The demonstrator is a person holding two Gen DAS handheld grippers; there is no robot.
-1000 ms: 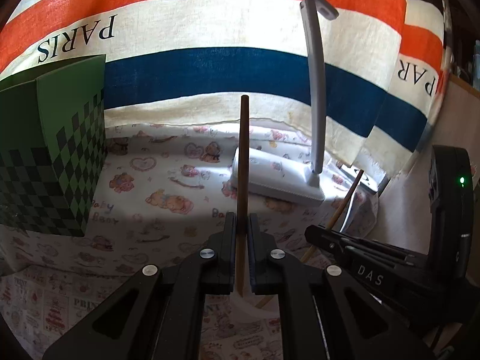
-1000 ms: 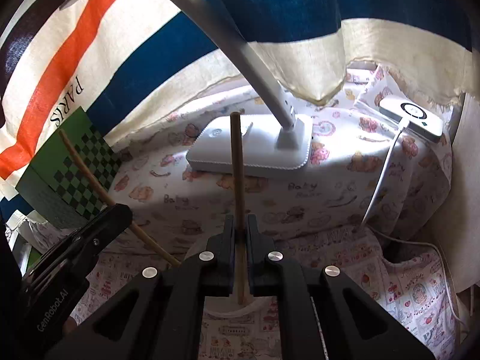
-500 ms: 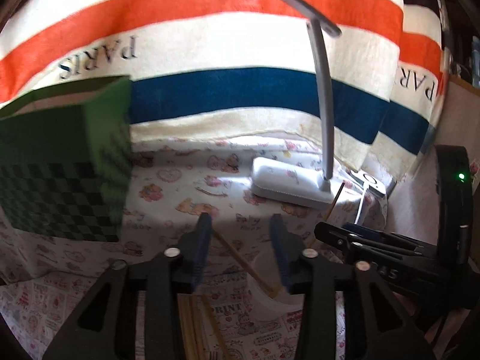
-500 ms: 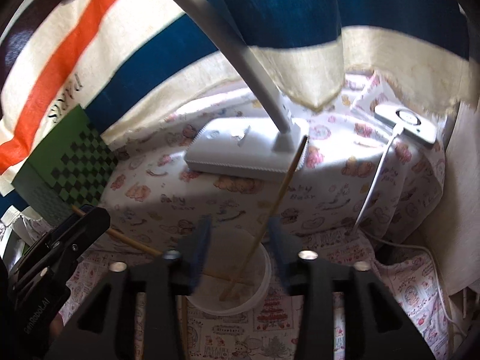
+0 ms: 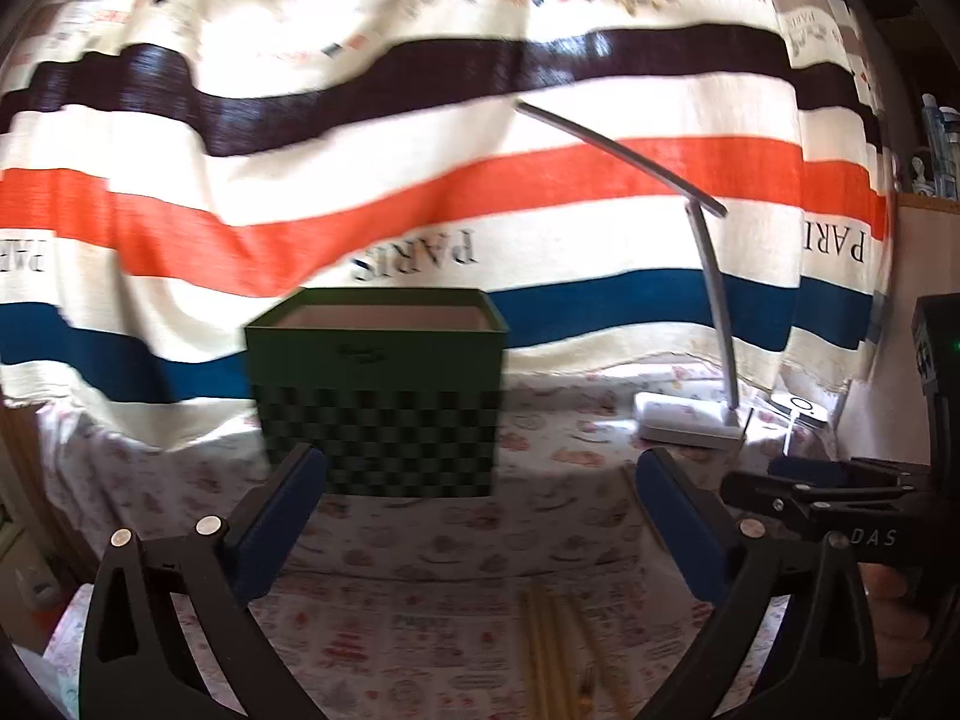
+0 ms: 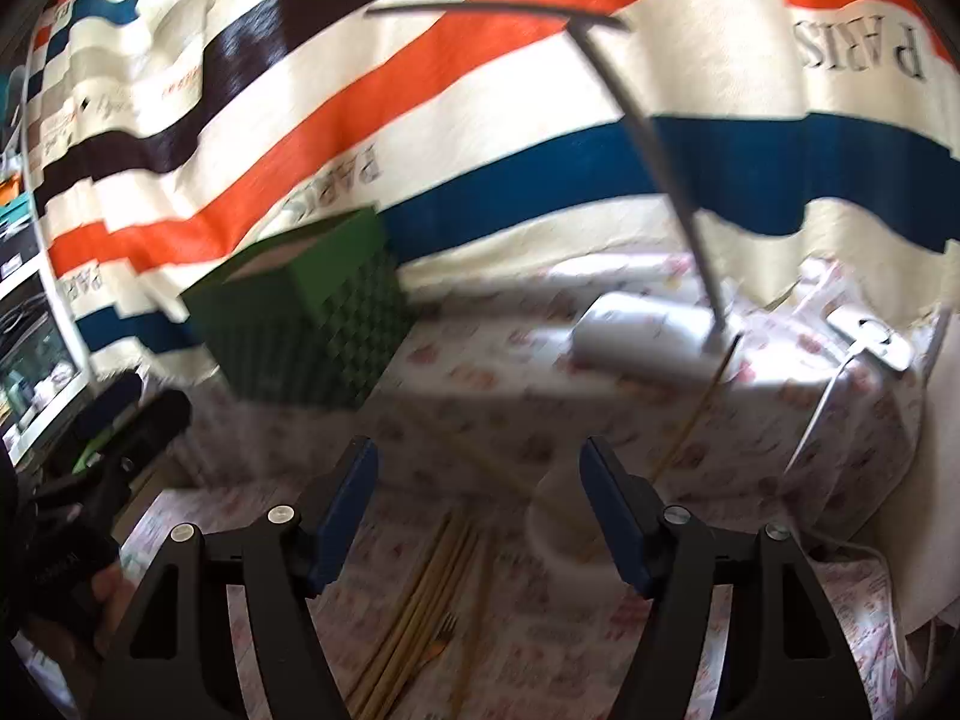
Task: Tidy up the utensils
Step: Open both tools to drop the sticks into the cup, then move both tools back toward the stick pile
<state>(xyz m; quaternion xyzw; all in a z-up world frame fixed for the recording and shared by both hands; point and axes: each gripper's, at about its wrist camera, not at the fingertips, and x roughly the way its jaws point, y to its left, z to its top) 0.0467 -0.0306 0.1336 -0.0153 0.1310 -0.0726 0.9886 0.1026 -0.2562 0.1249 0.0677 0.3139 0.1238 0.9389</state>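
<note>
Both hand-held grippers hang above the tabletop [image 5: 420,546], which is covered with a pale cloth printed with small cartoon figures. The left hand-held gripper [image 5: 480,510] has its blue-padded jaws spread wide and opening further, with nothing between them. The right hand-held gripper [image 6: 478,510] also has its jaws apart and opening, empty as well; seen from the left, its black body carries the letters "DAS" in white.

The utensils are in two places. A loose bundle of wooden chopsticks [image 6: 420,594] lies flat on the cloth at the near edge, below and between the right gripper's jaws, with what looks like a small fork [image 6: 447,630] beside it. Just right of them stands a white cup [image 6: 564,528] with two chopsticks [image 6: 696,408] leaning out of it, one tilted toward the far right, the other toward the left.

Farther back on the left sits an open green box [image 5: 378,396] with a chequered lower half. On the far right stands a white desk lamp [image 5: 684,420] with a bent grey arm, and beyond it a small white charger pad [image 6: 870,339] with its cable. Behind everything hangs a striped curtain [image 5: 420,180] in cream, orange, blue and dark bands, printed "PARIS" several times, the letters reading mirrored.
</note>
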